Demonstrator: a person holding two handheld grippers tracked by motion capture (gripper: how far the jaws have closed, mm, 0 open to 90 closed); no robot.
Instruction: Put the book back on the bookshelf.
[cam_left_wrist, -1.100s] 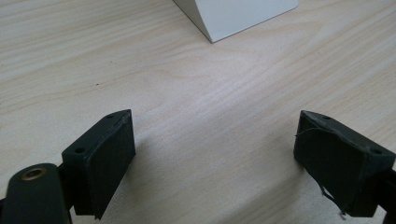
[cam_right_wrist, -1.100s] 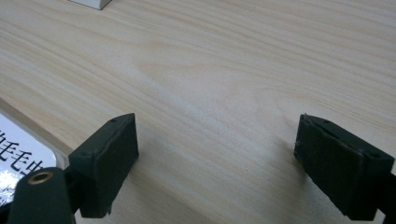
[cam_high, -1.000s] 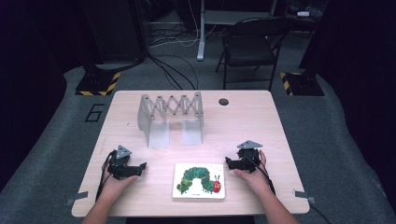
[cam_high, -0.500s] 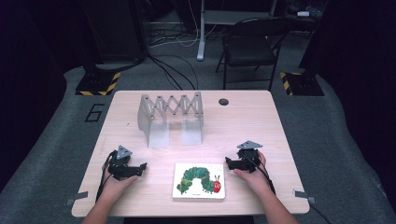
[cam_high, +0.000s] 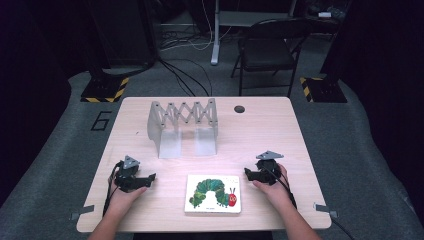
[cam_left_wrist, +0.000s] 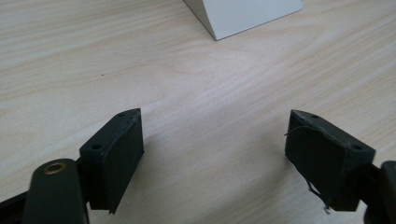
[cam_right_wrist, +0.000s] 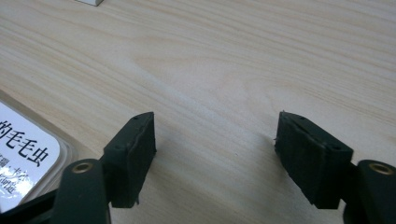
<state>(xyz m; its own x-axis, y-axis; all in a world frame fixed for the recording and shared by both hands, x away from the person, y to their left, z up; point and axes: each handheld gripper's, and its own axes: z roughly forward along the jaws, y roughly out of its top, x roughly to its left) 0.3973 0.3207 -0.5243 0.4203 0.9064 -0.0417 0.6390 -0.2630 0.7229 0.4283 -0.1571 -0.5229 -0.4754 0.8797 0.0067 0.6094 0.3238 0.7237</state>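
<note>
Book (cam_high: 213, 193): flat on tabletop (cam_high: 260, 135), front edge, between my grippers, untouched
Left gripper (cam_high: 150, 178): jaws apart, just been closing, nothing between
Right gripper (cam_high: 247, 173): jaws apart, just been closing, nothing between, beside book

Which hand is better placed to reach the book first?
Right, probably. The right tool sits nearer the book, whose corner shows beside its jaws; they have just been closing on nothing. The left tool faces bare table.
</note>
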